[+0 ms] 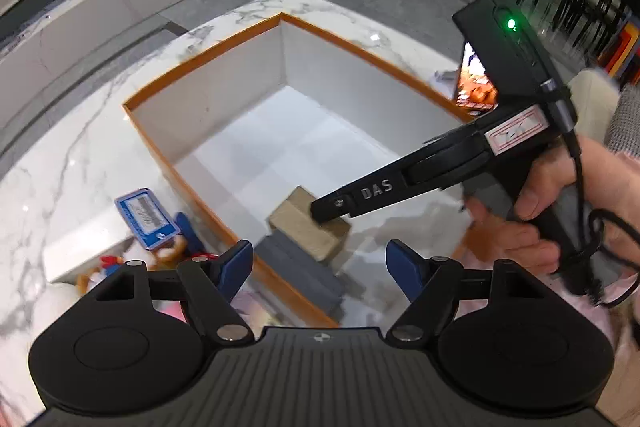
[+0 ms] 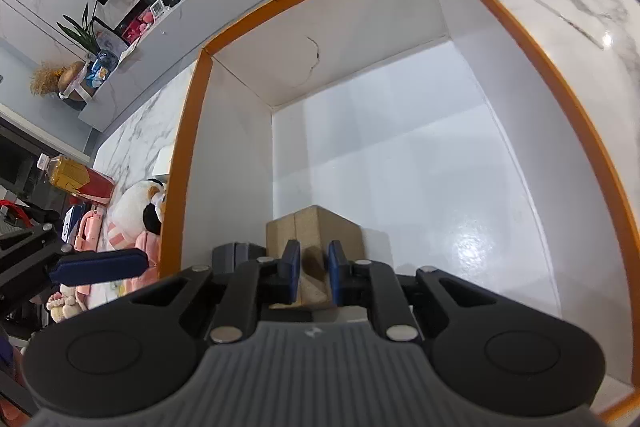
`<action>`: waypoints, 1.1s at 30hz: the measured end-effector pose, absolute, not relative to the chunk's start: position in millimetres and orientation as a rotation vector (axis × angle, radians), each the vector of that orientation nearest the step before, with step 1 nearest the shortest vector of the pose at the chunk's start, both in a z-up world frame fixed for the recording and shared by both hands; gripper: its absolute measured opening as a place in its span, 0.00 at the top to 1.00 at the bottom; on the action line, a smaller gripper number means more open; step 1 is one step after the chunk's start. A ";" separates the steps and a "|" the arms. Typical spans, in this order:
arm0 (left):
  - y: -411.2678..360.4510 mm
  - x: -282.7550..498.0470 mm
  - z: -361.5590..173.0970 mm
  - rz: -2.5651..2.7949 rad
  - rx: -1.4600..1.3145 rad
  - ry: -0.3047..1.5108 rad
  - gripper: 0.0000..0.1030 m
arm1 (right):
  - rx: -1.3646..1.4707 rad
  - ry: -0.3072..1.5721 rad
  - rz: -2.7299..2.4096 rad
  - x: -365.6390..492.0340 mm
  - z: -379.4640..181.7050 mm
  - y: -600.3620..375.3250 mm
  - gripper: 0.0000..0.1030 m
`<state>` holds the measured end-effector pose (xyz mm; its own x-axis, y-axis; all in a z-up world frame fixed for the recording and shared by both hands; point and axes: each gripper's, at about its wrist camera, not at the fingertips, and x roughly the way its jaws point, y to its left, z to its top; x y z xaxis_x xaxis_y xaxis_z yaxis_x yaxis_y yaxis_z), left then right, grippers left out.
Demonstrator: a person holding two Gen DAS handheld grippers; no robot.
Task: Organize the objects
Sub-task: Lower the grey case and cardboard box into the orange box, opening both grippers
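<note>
Right claw [image 2: 314, 265] pinched on tan block [image 2: 316, 231] inside orange-rimmed box [image 2: 520, 39], gray block [image 1: 300, 271] just beside it. Left claw [image 1: 320, 267] apart, empty, above the box's near rim.

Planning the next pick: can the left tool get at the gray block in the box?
Probably yes. The left tool hangs open above the gray block, whose top is bare. The right tool on the tan block beside it and the box wall leave little room.
</note>
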<state>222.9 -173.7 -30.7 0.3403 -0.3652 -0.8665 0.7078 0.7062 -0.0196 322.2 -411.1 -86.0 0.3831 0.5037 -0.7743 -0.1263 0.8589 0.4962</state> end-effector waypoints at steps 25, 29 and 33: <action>-218.4 280.2 -79.2 -0.951 0.645 1.246 0.36 | 0.411 1.215 0.446 369.2 -103.9 -400.7 0.68; -216.4 282.6 -80.8 -1.017 0.603 1.333 0.37 | 0.435 1.267 0.459 363.7 -109.2 -405.8 0.69; -213.8 276.0 -81.1 -1.048 0.590 1.356 0.36 | 0.467 1.330 0.457 356.6 -114.0 -411.6 0.69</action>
